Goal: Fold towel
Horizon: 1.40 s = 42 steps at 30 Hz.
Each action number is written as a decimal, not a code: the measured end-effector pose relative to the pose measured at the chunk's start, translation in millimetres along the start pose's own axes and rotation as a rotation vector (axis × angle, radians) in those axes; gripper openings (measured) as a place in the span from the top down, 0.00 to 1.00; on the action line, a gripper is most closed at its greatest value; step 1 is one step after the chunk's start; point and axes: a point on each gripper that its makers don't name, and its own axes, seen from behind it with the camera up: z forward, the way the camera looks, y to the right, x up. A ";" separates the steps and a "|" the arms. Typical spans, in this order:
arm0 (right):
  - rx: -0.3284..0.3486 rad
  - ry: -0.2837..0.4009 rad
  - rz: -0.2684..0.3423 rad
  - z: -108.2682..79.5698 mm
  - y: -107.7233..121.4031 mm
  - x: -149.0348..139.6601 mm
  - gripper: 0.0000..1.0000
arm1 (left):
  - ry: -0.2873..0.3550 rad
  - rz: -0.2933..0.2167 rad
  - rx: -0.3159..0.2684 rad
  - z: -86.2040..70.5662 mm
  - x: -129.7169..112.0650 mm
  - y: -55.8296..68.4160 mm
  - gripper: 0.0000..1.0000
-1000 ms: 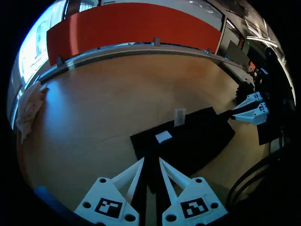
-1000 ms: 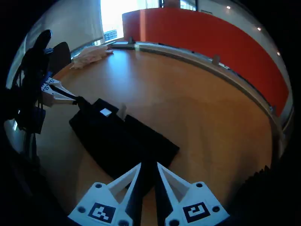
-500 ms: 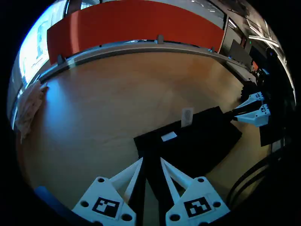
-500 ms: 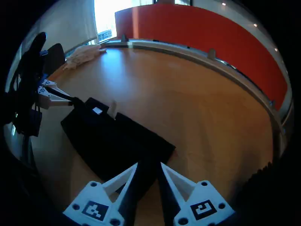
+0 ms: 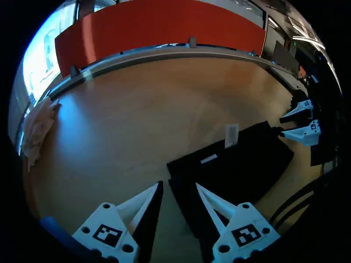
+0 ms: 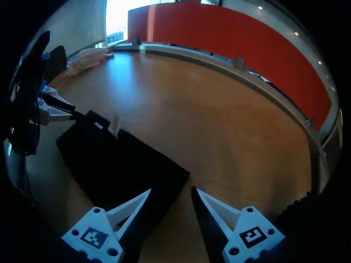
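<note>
A black towel (image 5: 239, 166) lies folded flat on the wooden table (image 5: 131, 109), with a white tag (image 5: 231, 135) sticking up from its far edge. My left gripper (image 5: 179, 186) is open, and the towel's near corner lies between its spread fingers. In the left gripper view the right gripper (image 5: 283, 126) stands open at the towel's far right corner. In the right gripper view the towel (image 6: 114, 166) stretches away to the left. My right gripper (image 6: 171, 190) is open over its near corner, and the left gripper (image 6: 73, 114) sits at the far corner.
A crumpled beige cloth (image 5: 37, 127) lies at the table's far left edge, shown too in the right gripper view as a beige cloth (image 6: 87, 59). A red partition (image 5: 153, 26) runs behind the table. A person in dark clothes (image 6: 22, 109) stands at the left.
Both grippers were shut on the towel's corners and have opened, letting go. The towel now rests flat on the table, shifted slightly.
</note>
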 end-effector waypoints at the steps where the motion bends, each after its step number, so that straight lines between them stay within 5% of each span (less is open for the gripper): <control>1: -0.007 0.001 0.002 0.6 2.1 0.9 0.39 | 0.001 -0.001 0.003 0.8 0.5 -1.3 0.53; 12: -0.053 0.025 0.000 1.1 15.7 13.7 0.37 | 0.009 -0.014 0.026 3.6 8.1 -12.1 0.44; 17: -0.055 0.039 0.017 -2.5 16.4 16.4 0.32 | 0.017 -0.023 0.028 -1.2 8.7 -15.0 0.23; 20: -0.053 0.046 0.031 -5.4 15.5 16.6 0.20 | 0.017 -0.030 0.028 -4.7 6.8 -16.5 0.09; 23: -0.047 0.054 0.043 -9.7 12.2 15.9 0.12 | 0.022 -0.039 0.026 -8.8 5.9 -16.0 0.07; 42: -0.039 0.066 0.053 -45.7 -14.6 -11.3 0.12 | 0.024 -0.092 0.033 -44.6 -24.5 -6.2 0.07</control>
